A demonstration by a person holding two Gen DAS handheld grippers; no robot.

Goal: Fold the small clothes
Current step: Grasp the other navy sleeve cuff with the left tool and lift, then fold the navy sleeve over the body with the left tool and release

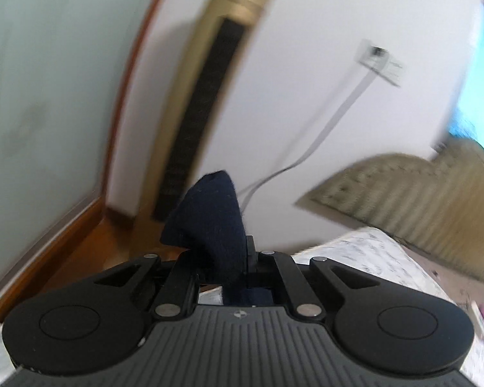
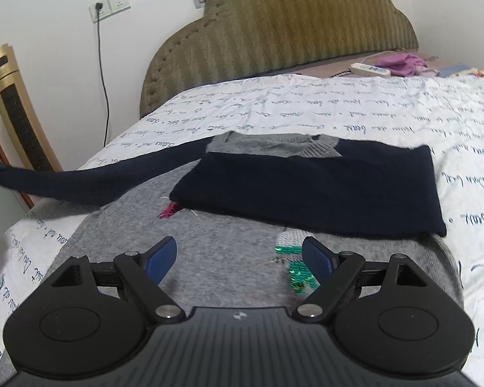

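The left gripper has its jaws pressed together on the end of a dark navy knitted sleeve, the cuff bunching up above the black linkages and more cloth trailing down behind them. The right gripper hovers with its jaws wide apart and nothing between them, its 2 blue ribbed pads poised just over the grey knitted sweater that lies flat on the white bed sheet printed with dark handwriting. From the right wrist view, the navy sleeve stretches taut off the left edge of the bed, lifted clear of the sheet, while the other navy sleeve is folded across the sweater's chest. Green sequins and a bit of pink trim show on the grey front, partly covered by the folded sleeve and the right pad. Behind stand an olive ribbed padded headboard, a gold tower fan, a white wall socket with a black cord, a white power strip and a purple cloth. The left wrist view is heavily blurred, and its own pads are hidden by the gripped cloth.
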